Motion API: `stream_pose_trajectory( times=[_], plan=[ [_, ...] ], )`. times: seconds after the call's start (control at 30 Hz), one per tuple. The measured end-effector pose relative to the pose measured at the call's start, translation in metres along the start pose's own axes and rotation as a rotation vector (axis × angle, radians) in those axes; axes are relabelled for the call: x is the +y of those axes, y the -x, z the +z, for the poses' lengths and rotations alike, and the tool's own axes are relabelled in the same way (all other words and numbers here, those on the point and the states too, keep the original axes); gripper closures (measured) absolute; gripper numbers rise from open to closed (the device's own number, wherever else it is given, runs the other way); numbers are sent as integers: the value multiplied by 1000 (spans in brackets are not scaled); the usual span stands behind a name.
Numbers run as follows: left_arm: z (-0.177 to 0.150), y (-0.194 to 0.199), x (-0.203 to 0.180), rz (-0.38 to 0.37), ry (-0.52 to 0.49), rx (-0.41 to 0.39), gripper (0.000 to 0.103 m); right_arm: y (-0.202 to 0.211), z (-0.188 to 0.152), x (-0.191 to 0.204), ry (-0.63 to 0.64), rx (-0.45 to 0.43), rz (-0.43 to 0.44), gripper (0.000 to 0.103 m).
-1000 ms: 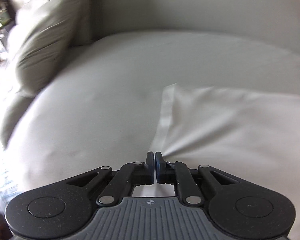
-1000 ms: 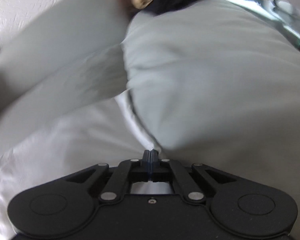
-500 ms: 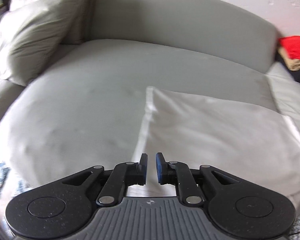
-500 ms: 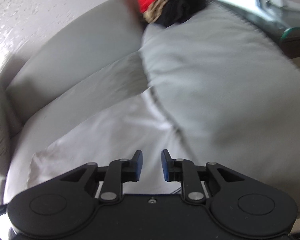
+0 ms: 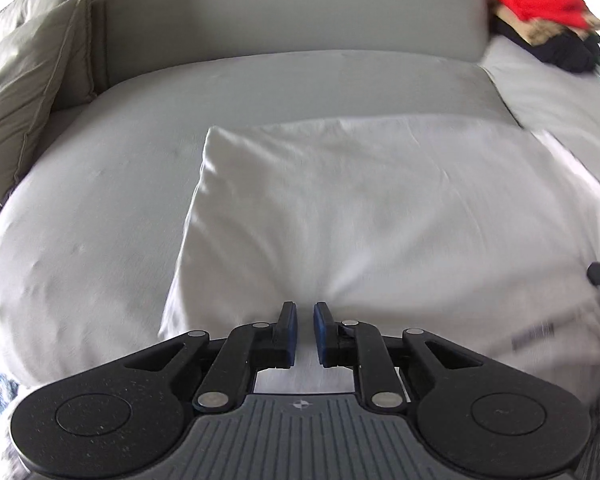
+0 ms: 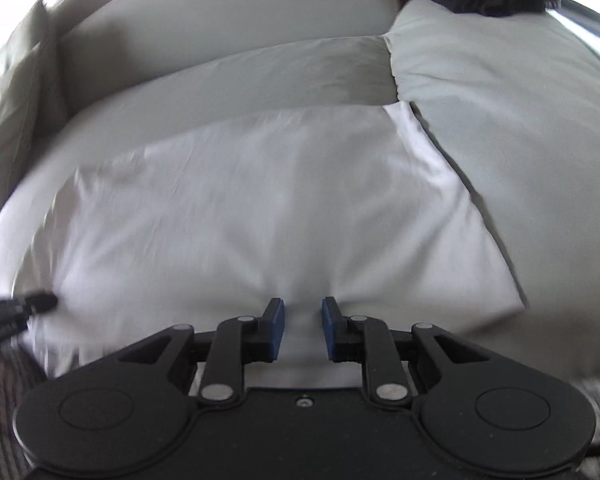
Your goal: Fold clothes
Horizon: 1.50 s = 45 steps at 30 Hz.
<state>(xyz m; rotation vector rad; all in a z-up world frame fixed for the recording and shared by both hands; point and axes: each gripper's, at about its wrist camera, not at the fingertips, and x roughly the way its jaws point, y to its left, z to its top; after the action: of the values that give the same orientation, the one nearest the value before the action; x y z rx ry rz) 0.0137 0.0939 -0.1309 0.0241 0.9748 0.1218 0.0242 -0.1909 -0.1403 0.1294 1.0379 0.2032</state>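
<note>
Right tool (image 6: 302, 329) open over blurred white cloth (image 6: 260, 208); near edge hidden.

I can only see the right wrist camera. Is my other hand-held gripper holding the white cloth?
Observer: No. The left hand-held gripper has just been opening its jaws; nothing is between them, and the white cloth lies beneath.
Operator: What's that red bit at the top?
Observer: A red garment lying on a pile of tan and black clothes.
Operator: Any writing on the cloth?
Observer: A dark grey mark near its right front corner, too blurred to read.
</note>
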Motion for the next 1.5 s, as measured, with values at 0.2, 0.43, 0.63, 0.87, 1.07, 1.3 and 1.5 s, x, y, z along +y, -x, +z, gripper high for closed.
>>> stream_pose_trajectory(
  times=[0.2,0.43,0.63,0.87,1.07,1.3,1.5],
  plan=[
    [-11,26,18,-59,33,-30,91,33,-18,-23,-55,-6,28,83],
    [24,22,-19,-169,-18,-124,91,31,9,-23,-108,-100,77,84],
    [36,-17,-77,-224,-107,-93,90,-12,28,27,-51,-83,136,87],
    [-6,6,-81,-238,-205,-30,96,8,-22,38,52,-14,134,88],
    [-29,18,-60,-267,-126,34,92,34,-45,3,-107,30,162,87],
    [-26,35,-47,-218,-64,-21,79,46,-51,-50,-413,-49,262,61],
    [-16,41,-46,-160,-54,-37,77,39,-50,-89,-671,-99,300,58]
  ],
)
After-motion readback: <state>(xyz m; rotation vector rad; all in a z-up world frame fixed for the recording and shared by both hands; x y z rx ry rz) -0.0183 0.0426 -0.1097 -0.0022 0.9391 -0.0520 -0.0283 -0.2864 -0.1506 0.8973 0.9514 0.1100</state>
